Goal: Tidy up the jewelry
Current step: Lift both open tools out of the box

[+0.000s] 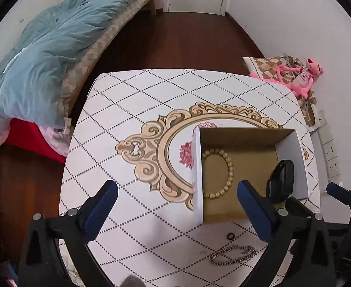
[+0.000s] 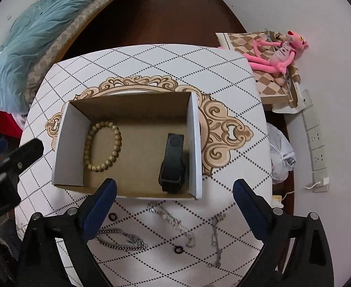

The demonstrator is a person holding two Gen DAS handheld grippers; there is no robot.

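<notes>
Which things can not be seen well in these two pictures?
- Watch: left wrist view, partly behind the left gripper finger.
- Thick chain: right wrist view, one end under the right gripper finger.
- Small rings: too small to tell their type.

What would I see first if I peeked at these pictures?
An open cardboard box sits mid-table, with a wooden bead bracelet at its left and a black watch by its right wall. Silver chains lie loose on the table in front; a pink plush toy lounges beyond.
</notes>
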